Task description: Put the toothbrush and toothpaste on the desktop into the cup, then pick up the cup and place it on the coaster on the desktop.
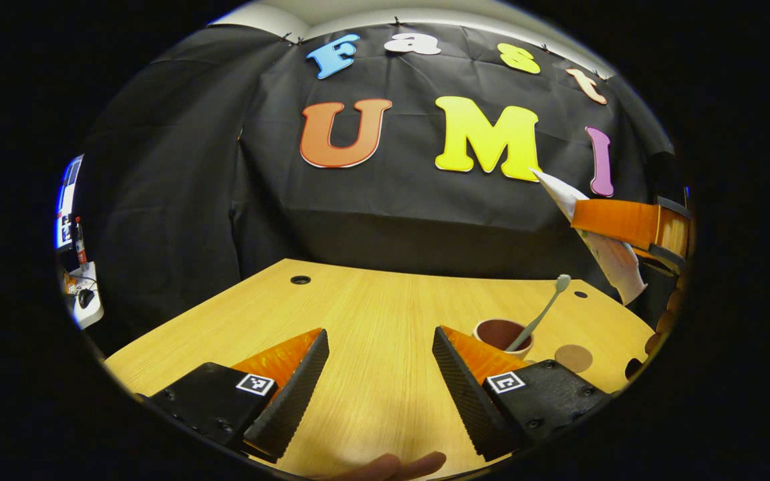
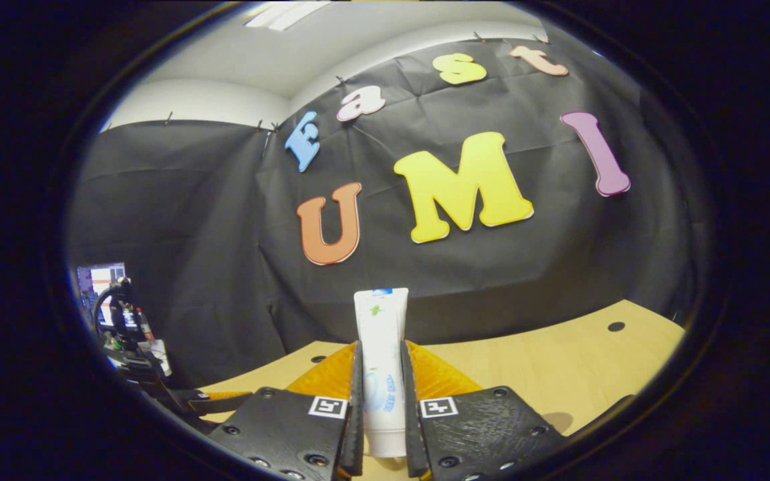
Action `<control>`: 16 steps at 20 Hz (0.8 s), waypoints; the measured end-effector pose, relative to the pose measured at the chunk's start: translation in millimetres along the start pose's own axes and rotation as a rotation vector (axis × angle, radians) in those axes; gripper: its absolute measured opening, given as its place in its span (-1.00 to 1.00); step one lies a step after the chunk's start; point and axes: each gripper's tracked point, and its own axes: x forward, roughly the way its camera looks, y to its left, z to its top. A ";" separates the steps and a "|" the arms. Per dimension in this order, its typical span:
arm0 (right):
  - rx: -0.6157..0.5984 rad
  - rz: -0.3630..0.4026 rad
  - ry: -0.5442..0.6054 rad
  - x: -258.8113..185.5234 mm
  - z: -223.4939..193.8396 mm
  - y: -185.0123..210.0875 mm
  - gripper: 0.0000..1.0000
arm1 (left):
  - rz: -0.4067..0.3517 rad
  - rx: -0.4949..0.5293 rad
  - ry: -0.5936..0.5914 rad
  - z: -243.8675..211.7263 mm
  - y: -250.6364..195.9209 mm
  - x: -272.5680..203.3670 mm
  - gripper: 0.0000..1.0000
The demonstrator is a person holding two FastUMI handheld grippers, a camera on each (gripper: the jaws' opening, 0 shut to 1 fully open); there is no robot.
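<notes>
Over the wooden desktop (image 1: 371, 314) the left gripper (image 1: 379, 364) hangs with its fingers spread wide and bare, the right gripper (image 2: 382, 414) pinches the upright toothpaste (image 2: 381, 354) aloft, while the cup (image 1: 502, 336) holding the leaning toothbrush (image 1: 540, 314) stands just beside the coaster (image 1: 573, 358).

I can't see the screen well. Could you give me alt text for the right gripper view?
The right gripper is shut on a white toothpaste tube, holding it upright between both fingers above a wooden desk. Behind the desk hangs a black cloth wall.
</notes>
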 end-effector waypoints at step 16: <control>0.035 0.009 0.043 16.0 -39.6 3.1 -0.47 | -0.039 -0.036 0.036 -10.9 1.0 3.7 0.94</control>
